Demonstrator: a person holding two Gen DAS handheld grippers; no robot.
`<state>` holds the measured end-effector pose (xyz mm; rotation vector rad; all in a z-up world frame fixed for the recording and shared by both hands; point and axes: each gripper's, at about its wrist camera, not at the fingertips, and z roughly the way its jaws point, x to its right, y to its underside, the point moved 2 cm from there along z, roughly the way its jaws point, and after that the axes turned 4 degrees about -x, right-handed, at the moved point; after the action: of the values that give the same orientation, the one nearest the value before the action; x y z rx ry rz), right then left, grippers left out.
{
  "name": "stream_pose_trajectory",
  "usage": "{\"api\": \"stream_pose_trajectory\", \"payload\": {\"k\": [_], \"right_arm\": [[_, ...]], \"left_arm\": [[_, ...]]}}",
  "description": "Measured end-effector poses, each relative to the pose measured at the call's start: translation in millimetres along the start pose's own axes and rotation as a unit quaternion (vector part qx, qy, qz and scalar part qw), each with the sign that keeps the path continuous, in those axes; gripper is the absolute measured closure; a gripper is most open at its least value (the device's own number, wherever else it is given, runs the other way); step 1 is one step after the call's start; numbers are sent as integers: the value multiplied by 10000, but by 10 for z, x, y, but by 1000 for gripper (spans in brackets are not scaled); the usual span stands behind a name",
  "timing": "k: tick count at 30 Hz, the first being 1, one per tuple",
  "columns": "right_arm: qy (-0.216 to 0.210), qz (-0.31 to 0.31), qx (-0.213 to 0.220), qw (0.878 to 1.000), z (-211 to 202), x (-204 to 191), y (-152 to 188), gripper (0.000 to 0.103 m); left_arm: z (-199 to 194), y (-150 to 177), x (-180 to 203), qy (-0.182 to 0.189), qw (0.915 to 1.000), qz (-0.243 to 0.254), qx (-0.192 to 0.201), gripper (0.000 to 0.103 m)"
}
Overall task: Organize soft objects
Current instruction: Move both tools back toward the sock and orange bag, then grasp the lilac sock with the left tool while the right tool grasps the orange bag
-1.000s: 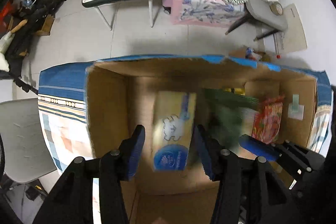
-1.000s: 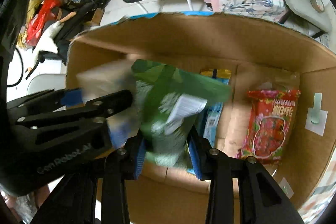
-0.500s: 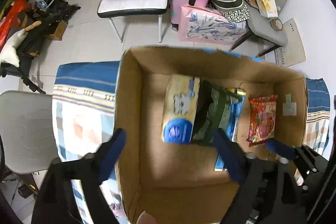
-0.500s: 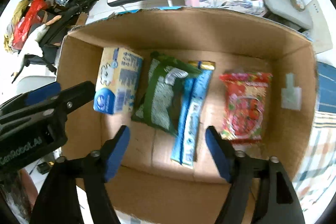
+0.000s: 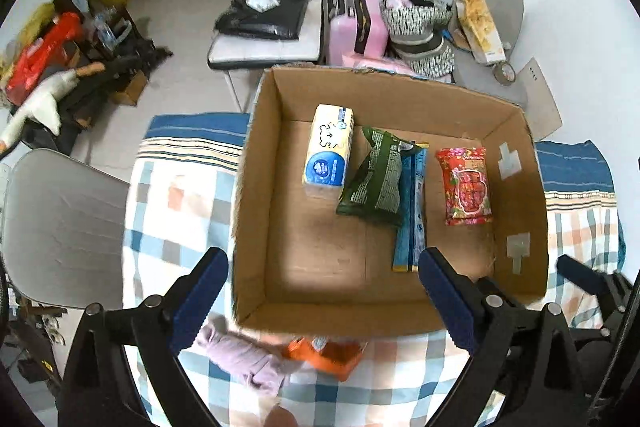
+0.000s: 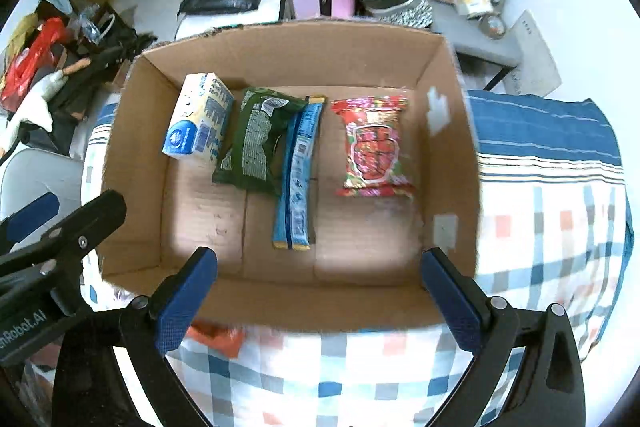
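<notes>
Checked bedspread [image 5: 180, 195] carries cardboard box [image 5: 256, 163] holding four packs; remaining soft items, lilac cloth [image 5: 244, 355] and orange packet [image 5: 328, 353], lie just outside its near wall, nearer spread, empty left claw [image 5: 320, 301] than likewise spread right claw [image 6: 316, 297].

Both wrist cameras high above, looking steeply down into the cardboard box [image 5: 256, 211] [image 6: 132, 163], left view from its near-left corner, right view nearer its middle, both sharing the box floor, checked cloth [image 5: 176, 211] [image 6: 552, 227] and cluttered room beyond.
</notes>
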<state>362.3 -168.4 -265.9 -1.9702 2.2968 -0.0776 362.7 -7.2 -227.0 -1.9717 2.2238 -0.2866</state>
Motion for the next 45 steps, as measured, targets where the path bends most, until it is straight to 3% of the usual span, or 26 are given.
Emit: {"api": "stream_pose_trajectory", "payload": {"k": [11,19,23,30,35,38,40,42,45], "right_arm": [[147,-33,685,9975,-628,93,675,0],[7,-14,944,9955,-963,101,920,0],[-266,-4,837,9961,-976,57,969,0],[-1053,-171,16,9943,-288,-311,1128,0],[-842,-1169,-413,9887,453,-856,1220,0],[-663,-1548,-591,9840,800,-1075,1244,2],[-580,-1691,-644,9818,972,-1194,1227,9],[-449,-1892,-704,9784,1128,-1306,1225,26],[-248,-2182,-801,9723,1332,-1452,1240,41]], "left_arm": [[-700,501,103,-211,9964,195,800,6],[-1003,684,42,-92,9951,82,978,6],[-1058,775,-222,-73,9947,-258,988,6],[-664,1085,-948,-263,9920,-1162,417,6],[-100,1371,-1326,-419,9855,-1620,-278,6],[213,1545,-1468,-273,9785,-1935,-661,6],[419,1634,-1533,-122,9720,-2162,-916,6],[576,1680,-1593,117,9646,-2382,-1126,6],[827,1721,-1632,485,9508,-2729,-1384,6]]}}
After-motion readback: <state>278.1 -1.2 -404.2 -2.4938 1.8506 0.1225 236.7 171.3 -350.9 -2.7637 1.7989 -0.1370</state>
